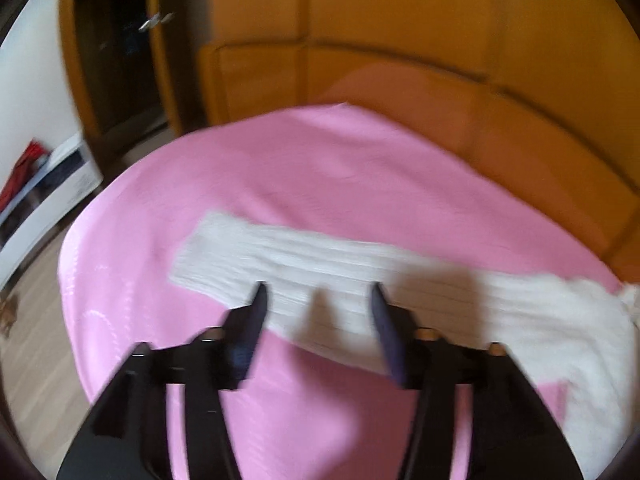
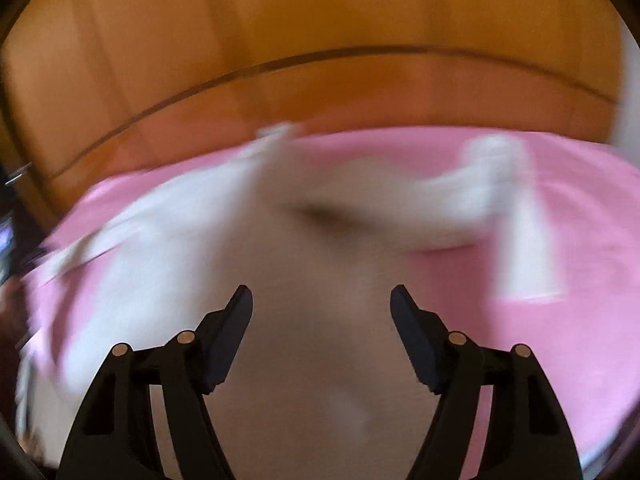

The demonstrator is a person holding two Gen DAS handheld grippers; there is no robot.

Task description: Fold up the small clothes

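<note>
- Wood panelling fills the back of both views, from nine o'clock round to three, warm orange-brown and blurred.
- Pink sheet covers the bed, spreading across the middle and lower part of the left view; in the right view it shows as a band at three o'clock and a strip at nine.
- White garment sprawls over the pink sheet dead centre in the right view, very smeared; one limb of it runs out toward ten o'clock, and a crumpled part lies at two o'clock.
- In the left view a ribbed white sleeve lies flat across the sheet from nine o'clock to three, widening into the garment's body at four o'clock.
- White shelf unit sits at nine o'clock in the left view, with something red on it, too blurred to name.
- Left hand-held gripper at six o'clock: jaws apart, nothing pinched, tips hovering over the near edge of the sleeve; whether they touch the cloth I cannot tell.
- Right hand-held gripper at six o'clock: jaws wide apart, empty, poised above the garment's body.
- Shadows of the left fingers fall dark on the sleeve just beyond the tips.
</note>
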